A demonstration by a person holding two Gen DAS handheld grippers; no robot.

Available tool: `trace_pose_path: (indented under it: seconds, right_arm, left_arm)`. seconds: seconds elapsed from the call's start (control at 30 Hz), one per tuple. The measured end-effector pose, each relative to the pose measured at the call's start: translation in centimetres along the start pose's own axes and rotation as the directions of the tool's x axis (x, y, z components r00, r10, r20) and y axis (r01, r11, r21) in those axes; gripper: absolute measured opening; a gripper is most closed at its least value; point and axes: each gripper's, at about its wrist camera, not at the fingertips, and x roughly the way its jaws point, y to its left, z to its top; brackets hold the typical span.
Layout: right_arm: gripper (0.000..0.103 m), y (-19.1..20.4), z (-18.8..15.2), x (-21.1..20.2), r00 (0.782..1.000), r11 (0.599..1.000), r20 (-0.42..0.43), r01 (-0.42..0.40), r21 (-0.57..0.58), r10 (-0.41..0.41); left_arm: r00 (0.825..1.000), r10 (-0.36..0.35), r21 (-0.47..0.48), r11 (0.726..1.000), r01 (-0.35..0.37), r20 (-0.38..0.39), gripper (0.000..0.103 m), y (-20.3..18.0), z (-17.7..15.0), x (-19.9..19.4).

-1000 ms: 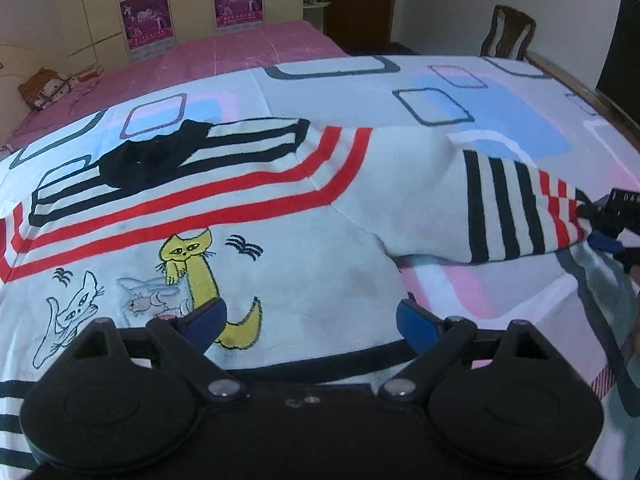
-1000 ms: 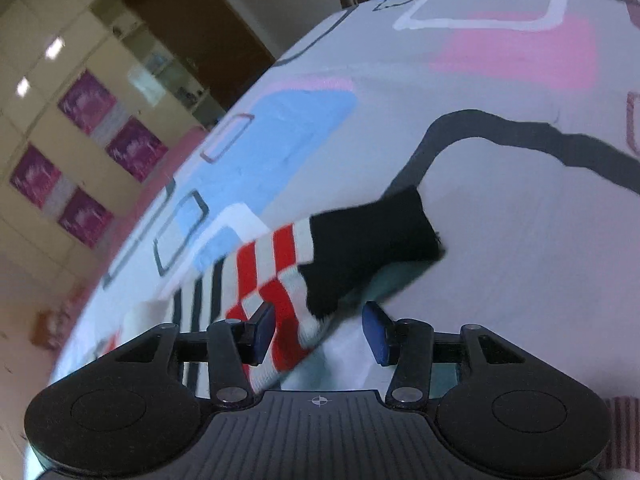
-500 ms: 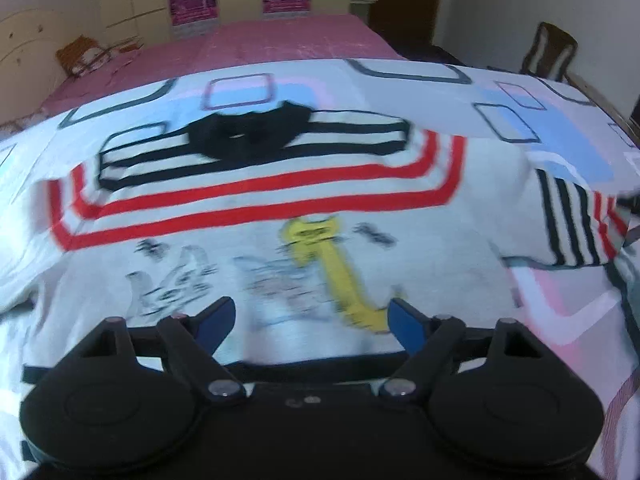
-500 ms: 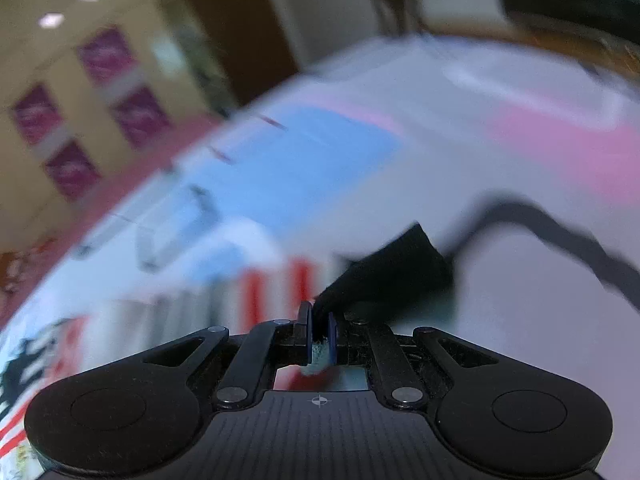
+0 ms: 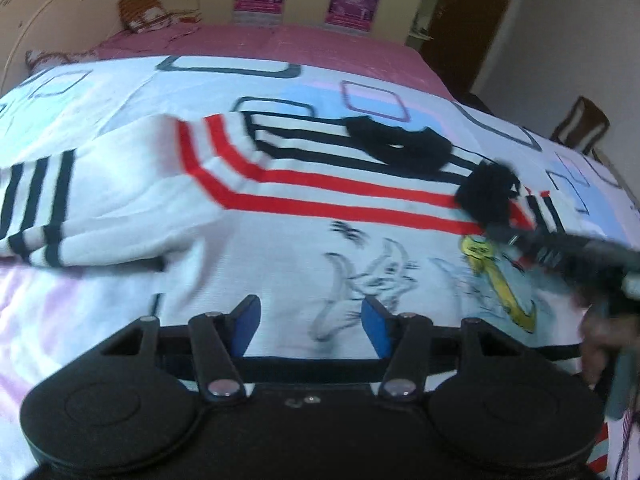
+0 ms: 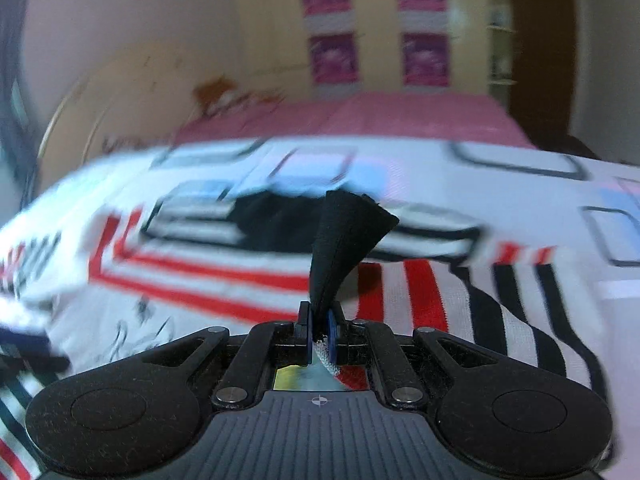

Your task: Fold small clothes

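Slippage is looming, I judge: the right tongs (image 6: 319,334) are clamping only the black cuff (image 6: 344,240) of the sweater (image 5: 280,216) lying on the bed (image 5: 260,80), while the left tongs (image 5: 310,320), closing half-apart on nothing, are leaving its body unpinned and liable to drag.

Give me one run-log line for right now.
phase: sleeve fold-in | right gripper: shut on black cuff, over sweater chest | left gripper: jaws just closing, nothing pinched | left sleeve: flat
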Motion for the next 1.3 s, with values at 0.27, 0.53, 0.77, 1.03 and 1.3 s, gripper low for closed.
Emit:
trace_pose_path:
  seconds: [0.27,0.53,0.77,1.03,1.3]
  right_arm:
    - [0.075,1.0,-2.1,1.2,0.998,0.996,0.014,0.056,-0.074,-0.055]
    - [0.043,-4.8,-4.9,-4.4,0.988,0.976,-0.021,0.157,0.148,-0.155]
    - [0.043,-11.7,-5.6,-6.9,0.963,0.893,-0.032,0.261,0.368,-0.268]
    - [0.033,-12.3,-4.5,-5.0,0.953,0.893,-0.084,0.303,0.333,-0.293]
    - [0.027,-12.1,-5.3,-4.4,0.954,0.908,-0.071,0.299,0.294,-0.291]
  left_arm:
    - [0.995,-0.103,0.015,0.995,0.103,0.009,0.084,-0.2,0.8,1.5]
    - [0.969,-0.242,-0.012,0.970,0.242,-0.038,0.069,-4.6,2.5,7.7]
    - [0.955,-0.290,0.047,0.955,0.293,-0.061,0.010,-7.7,4.6,10.6]
    - [0.976,-0.167,0.110,0.982,0.153,0.140,0.009,-2.8,5.1,3.7]
    - [0.992,-0.107,0.035,0.994,0.104,0.069,0.009,-0.7,2.8,6.8]
